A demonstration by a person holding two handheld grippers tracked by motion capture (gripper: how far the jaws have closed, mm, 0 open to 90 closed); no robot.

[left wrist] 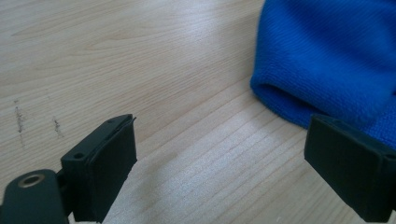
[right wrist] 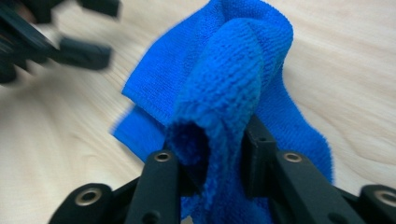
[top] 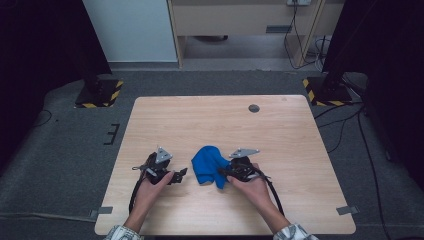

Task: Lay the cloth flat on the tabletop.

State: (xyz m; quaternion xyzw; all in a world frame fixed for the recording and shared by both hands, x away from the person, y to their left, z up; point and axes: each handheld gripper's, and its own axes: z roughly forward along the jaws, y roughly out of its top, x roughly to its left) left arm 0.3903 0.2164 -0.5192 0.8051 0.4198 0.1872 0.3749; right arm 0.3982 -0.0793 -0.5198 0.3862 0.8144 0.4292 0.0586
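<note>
A crumpled blue cloth (top: 206, 164) lies on the wooden table (top: 220, 125) near the front middle. My right gripper (top: 223, 173) is shut on a bunched fold of the cloth (right wrist: 224, 93), which rises between its black jaws. My left gripper (top: 181, 174) sits just left of the cloth, open, with bare wood between its fingers (left wrist: 105, 163). In the left gripper view the cloth's rounded edge (left wrist: 327, 56) lies just beyond the right-hand finger. In the right gripper view the left gripper (right wrist: 70, 42) appears blurred at upper left.
A small dark round hole (top: 254, 108) marks the table's far side. Black stands with yellow-striped bases (top: 99, 92) flank the table on the floor. Cables trail at the right (top: 345, 125).
</note>
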